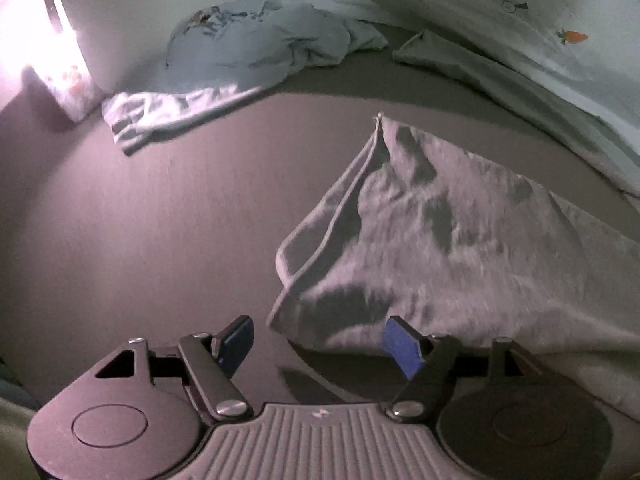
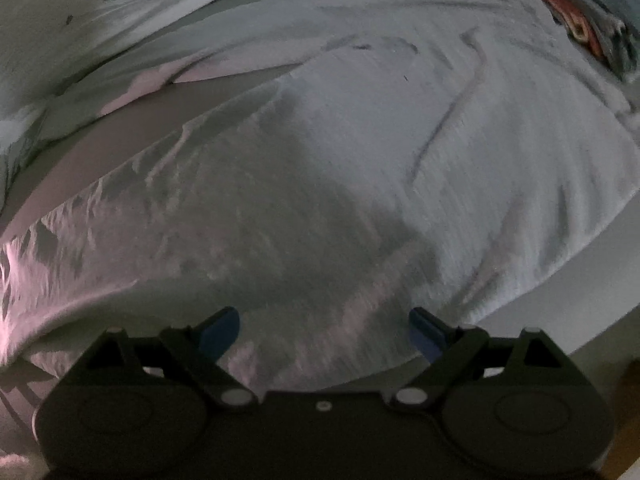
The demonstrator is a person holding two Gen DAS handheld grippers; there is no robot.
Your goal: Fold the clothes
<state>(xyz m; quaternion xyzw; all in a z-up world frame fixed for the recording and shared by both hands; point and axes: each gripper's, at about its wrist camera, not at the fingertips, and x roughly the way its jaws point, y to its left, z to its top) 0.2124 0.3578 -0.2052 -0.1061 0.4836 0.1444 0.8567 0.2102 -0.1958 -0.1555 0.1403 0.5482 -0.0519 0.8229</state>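
A pale grey garment (image 1: 460, 232) lies on the bed sheet (image 1: 160, 220), its hemmed corner folded over and pointing away from me. My left gripper (image 1: 320, 344) hovers open just in front of that corner, blue pads (image 1: 236, 342) apart, with nothing pressed between them. In the right wrist view the same pale garment (image 2: 360, 160) spreads wide and wrinkled across the bed. My right gripper (image 2: 324, 332) stands open above its near edge, blue pads (image 2: 220, 330) wide apart with only the cloth below them.
A crumpled light blue garment (image 1: 260, 40) and a pale striped piece (image 1: 160, 112) lie at the far left. A white duvet with a carrot print (image 1: 520, 40) bunches along the far right. A red patterned cloth (image 2: 560, 4) sits at the upper right. Bright light comes from a corner (image 1: 36, 40).
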